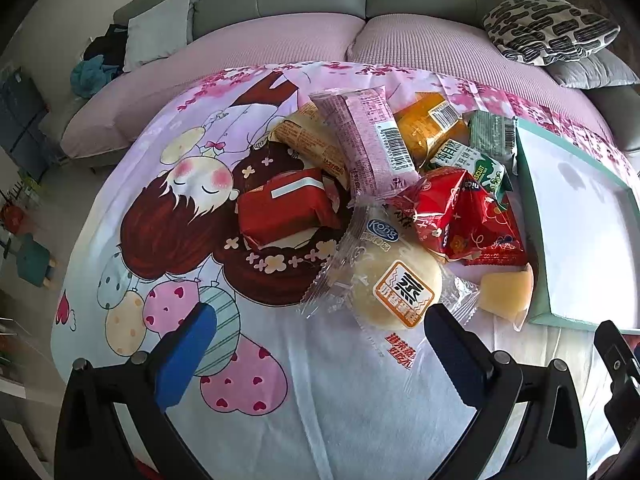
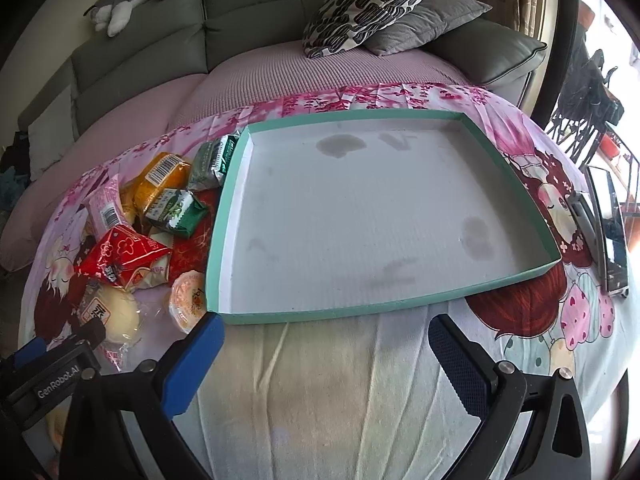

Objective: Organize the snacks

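Left gripper (image 1: 320, 332): fingers apart, empty. Right gripper (image 2: 326, 344): fingers apart, empty. Snack pile (image 1: 384, 184): on cartoon cloth (image 1: 280, 380), at nine o'clock beside teal tray (image 2: 218, 248), steamed cake pack (image 1: 394, 294) nearest.

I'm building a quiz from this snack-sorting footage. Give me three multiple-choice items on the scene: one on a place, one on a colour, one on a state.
1. Where does the snack pile lie relative to the tray, seen from the right wrist camera?
A. Inside it
B. To its left, on the cloth
C. To its right

2. What colour is the tray's rim?
A. Teal green
B. Red
C. Black

3. What state is the left tool in?
A. Shut on the round bun
B. Open, holding nothing
C. Shut on the tray's rim

Answers:
1 B: the packets sit on the printed cloth beside the tray's left wall.
2 A: the raised border is teal around a white floor.
3 B: its fingers stand wide apart, short of the round bun.
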Available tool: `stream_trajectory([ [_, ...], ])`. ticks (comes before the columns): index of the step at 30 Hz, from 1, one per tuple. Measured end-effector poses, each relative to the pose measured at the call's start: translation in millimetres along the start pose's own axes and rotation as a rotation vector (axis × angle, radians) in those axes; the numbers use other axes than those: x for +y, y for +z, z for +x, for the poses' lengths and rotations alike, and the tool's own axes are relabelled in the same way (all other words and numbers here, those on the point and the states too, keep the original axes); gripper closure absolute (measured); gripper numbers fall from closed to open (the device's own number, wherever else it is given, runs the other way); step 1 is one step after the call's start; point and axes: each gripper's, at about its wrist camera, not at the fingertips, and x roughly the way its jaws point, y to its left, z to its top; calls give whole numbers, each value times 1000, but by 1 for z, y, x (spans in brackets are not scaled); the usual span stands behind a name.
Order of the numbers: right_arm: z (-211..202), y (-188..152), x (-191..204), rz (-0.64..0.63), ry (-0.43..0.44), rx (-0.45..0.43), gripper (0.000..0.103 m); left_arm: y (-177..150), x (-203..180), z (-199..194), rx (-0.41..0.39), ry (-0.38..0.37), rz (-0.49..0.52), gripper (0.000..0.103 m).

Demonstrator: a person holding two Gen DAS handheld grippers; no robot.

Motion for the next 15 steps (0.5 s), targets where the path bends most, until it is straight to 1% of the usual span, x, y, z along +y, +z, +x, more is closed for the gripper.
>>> stream_trajectory([
  [5,-4,2,2,-15,-5,-31,0,0,0,1,3,-12,-11,0],
  [15,-2,1,6,-38,-20,-40,0,0,1,-1,-13,-43,-19,0],
])
